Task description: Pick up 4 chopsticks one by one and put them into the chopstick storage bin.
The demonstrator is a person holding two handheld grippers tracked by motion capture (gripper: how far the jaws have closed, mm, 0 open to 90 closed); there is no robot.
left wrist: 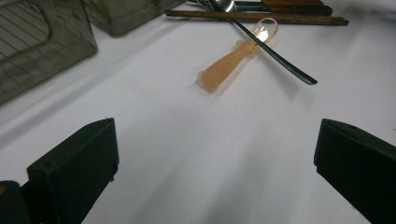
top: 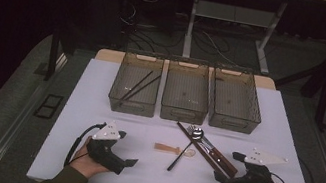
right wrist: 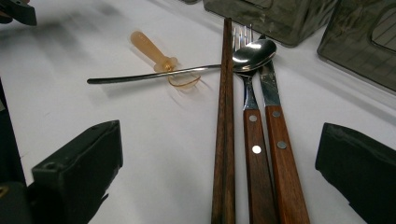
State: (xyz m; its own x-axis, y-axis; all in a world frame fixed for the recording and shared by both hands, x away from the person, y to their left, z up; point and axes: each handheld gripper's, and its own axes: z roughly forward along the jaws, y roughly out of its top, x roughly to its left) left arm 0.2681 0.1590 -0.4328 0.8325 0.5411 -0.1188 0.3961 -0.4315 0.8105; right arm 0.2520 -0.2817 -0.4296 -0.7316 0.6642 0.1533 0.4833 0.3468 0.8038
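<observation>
On the white table (top: 100, 90) lie a pair of brown chopsticks (top: 202, 146) (right wrist: 226, 116), a fork (right wrist: 250, 126) and a knife (right wrist: 278, 135) with wooden handles. A metal spoon (top: 183, 153) (left wrist: 275, 56) lies with its dark handle across a small orange plastic spoon (top: 168, 148) (left wrist: 229, 65). My left gripper (top: 126, 148) (left wrist: 215, 140) rests at the front left, open and empty, pointing toward the orange spoon. At the front right, my right gripper (top: 229, 167) (right wrist: 219, 144) is open, its jaws on either side of the chopsticks and wooden handles without touching them.
Three grey see-through bins stand in a row at the back: the left bin (top: 131, 103) holds two dark chopsticks (top: 139, 87), while the middle bin (top: 183, 114) and the right bin (top: 234, 123) look bare. Cables and desk legs lie beyond the table.
</observation>
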